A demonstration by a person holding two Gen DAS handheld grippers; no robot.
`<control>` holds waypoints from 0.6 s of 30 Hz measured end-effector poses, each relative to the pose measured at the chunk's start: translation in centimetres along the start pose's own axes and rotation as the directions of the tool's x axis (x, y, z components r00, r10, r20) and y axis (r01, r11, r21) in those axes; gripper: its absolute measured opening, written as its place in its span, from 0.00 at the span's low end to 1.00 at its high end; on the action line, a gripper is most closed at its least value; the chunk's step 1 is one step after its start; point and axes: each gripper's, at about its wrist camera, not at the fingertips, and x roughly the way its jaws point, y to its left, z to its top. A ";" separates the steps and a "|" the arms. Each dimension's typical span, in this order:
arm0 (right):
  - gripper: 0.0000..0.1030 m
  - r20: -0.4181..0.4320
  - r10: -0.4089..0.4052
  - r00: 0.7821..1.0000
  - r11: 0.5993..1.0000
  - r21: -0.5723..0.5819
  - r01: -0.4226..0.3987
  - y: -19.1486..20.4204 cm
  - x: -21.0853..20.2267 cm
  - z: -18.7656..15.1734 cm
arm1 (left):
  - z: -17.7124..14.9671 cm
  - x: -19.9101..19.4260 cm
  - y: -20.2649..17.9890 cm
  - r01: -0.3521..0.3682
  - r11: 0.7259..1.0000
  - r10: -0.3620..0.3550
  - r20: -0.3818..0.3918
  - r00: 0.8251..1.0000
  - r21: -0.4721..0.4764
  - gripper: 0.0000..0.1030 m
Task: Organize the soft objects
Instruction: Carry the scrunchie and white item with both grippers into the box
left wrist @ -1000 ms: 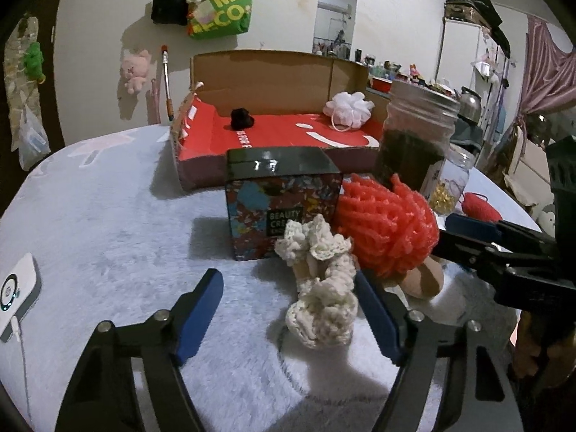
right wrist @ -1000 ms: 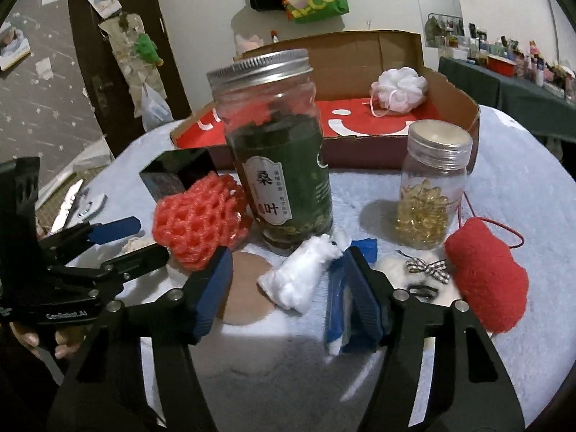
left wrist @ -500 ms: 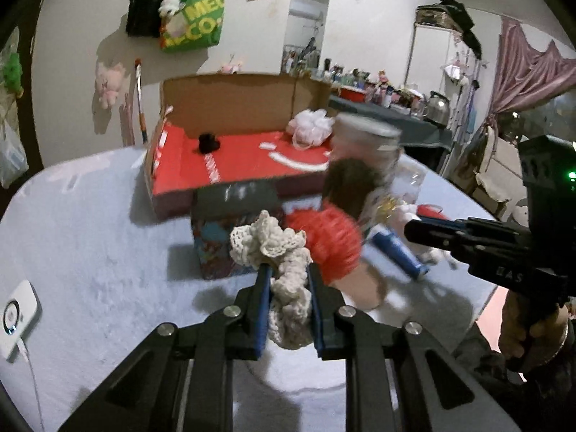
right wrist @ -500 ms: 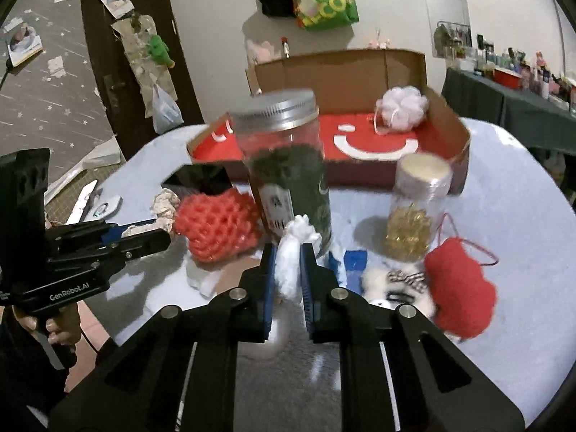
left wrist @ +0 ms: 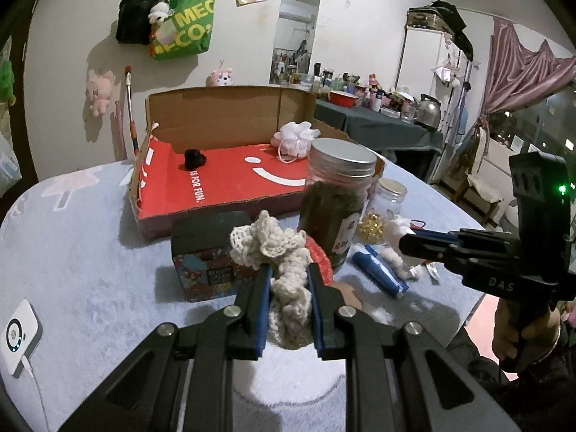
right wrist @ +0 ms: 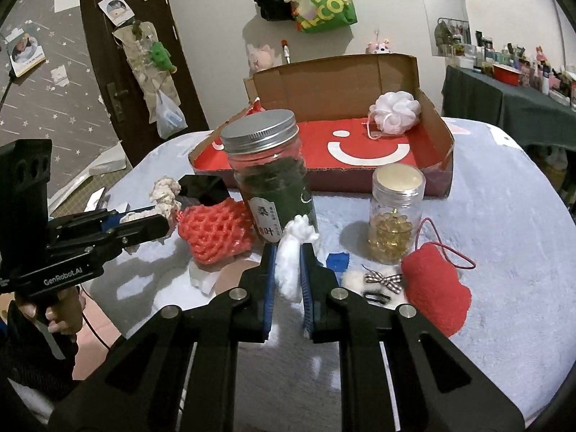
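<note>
Cluttered bedroom, round table [left wrist: 90, 259] under a pale fleecy cloth, open cardboard box [left wrist: 223, 180] with a red floor at the far side.

Already in the box: white mesh pouf [left wrist: 297, 136] at the right rear corner, small black soft item [left wrist: 194, 158] near the left rear.

Clamped in the left gripper [left wrist: 288, 284]: cream crochet scrunchie [left wrist: 277, 252], lifted clear of the cloth, in front of the box. Clamped in the right gripper [right wrist: 288, 262]: white cotton wad [right wrist: 293, 252], likewise in front of the box.

Left on the cloth in front of the box: orange foam net [right wrist: 212, 230], red knitted pouch [right wrist: 435, 295], white fluffy clip with a checked bow [right wrist: 374, 279]. Roughly a third done, by estimate.

Hard to make out: the flat tan piece under the net, the blue packet [left wrist: 378, 270] partly behind the right gripper, the black item's identity. Scrunchie's lower end hidden between the pads.
</note>
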 end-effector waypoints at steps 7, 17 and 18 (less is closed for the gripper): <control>0.12 -0.009 -0.004 1.000 1.000 0.014 0.004 -1.0 -0.5 -0.7 | -0.9 -0.4 1.6 -0.039 0.999 0.037 -0.039 0.999 -0.036 0.19; 0.12 -0.017 -0.050 0.999 0.998 0.039 0.050 -3.3 -1.8 -0.7 | -1.8 -1.9 5.6 -0.093 0.989 0.087 -0.057 0.995 -0.114 0.20; 0.12 -0.017 -0.053 0.998 0.998 0.038 0.053 -3.5 -1.8 -0.6 | -1.8 -2.0 5.9 -0.098 0.989 0.091 -0.061 0.994 -0.114 0.19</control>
